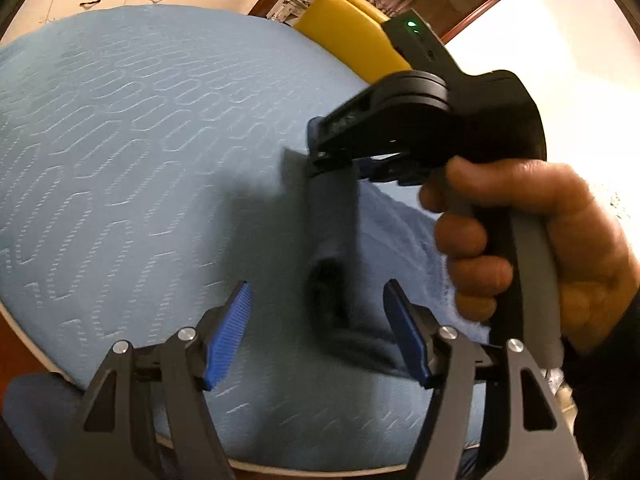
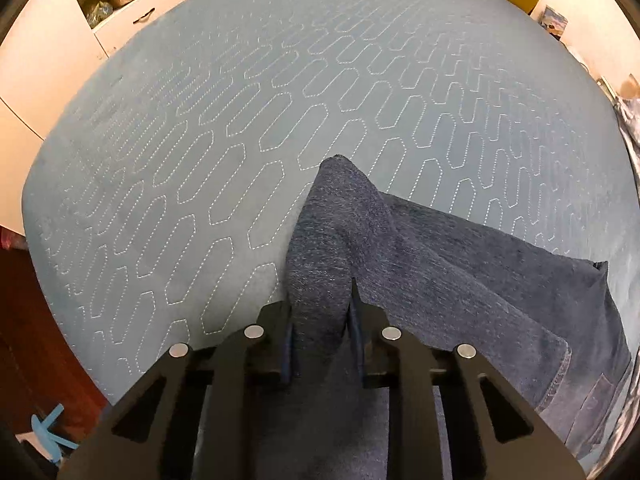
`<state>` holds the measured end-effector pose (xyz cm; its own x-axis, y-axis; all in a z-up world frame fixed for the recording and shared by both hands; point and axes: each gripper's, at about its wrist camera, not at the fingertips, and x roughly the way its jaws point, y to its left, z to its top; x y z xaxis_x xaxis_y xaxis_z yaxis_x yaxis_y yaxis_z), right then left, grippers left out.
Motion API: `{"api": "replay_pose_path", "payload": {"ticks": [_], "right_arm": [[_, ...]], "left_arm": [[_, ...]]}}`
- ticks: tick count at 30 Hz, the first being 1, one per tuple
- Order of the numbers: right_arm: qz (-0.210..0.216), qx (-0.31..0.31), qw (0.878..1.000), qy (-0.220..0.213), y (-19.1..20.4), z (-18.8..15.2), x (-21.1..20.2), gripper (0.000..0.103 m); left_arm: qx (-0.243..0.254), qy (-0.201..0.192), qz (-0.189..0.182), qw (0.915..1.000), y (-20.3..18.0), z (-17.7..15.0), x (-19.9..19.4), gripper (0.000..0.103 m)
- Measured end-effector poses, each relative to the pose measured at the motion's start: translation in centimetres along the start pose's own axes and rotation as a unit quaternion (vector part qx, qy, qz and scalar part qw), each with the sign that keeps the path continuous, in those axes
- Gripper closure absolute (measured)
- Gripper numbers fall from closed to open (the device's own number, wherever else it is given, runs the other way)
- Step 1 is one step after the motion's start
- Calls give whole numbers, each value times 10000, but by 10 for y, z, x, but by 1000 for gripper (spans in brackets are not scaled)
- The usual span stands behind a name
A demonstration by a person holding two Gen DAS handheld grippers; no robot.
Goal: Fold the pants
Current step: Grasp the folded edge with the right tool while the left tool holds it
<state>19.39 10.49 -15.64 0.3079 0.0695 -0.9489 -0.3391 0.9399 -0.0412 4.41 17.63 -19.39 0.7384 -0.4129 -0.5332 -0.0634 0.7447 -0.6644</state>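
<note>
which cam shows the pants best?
Right wrist. The pants fill its lower right, spread on the bed, one fold pinched up in the right gripper. Left wrist shows only a blurred strip of them hanging from that gripper; the left gripper is open.

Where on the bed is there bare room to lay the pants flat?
The quilted blue bedspread is bare from the white cupboards across to the pants. The near right side is crowded: denim bunched there, one fold pinched in the right gripper.
</note>
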Motion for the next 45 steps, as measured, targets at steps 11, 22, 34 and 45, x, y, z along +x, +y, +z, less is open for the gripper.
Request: {"api": "replay_pose_path", "payload": {"ticks": [11, 22, 34, 45], "right_arm": [[1082, 334, 9902, -814, -57, -26, -45, 33], [-104, 1119, 9917, -617, -183, -81, 2, 66], [813, 131, 9966, -31, -46, -2, -55, 25], [-276, -817, 9917, 956, 39, 29, 0, 36]], "left_arm": [[-898, 306, -79, 9955, 21, -1, 36, 91], [-912, 317, -25, 9953, 23, 5, 42, 91], [709, -337, 1118, 9906, -50, -6, 31, 92], [1115, -563, 1313, 9834, -70, -15, 25, 92]]}}
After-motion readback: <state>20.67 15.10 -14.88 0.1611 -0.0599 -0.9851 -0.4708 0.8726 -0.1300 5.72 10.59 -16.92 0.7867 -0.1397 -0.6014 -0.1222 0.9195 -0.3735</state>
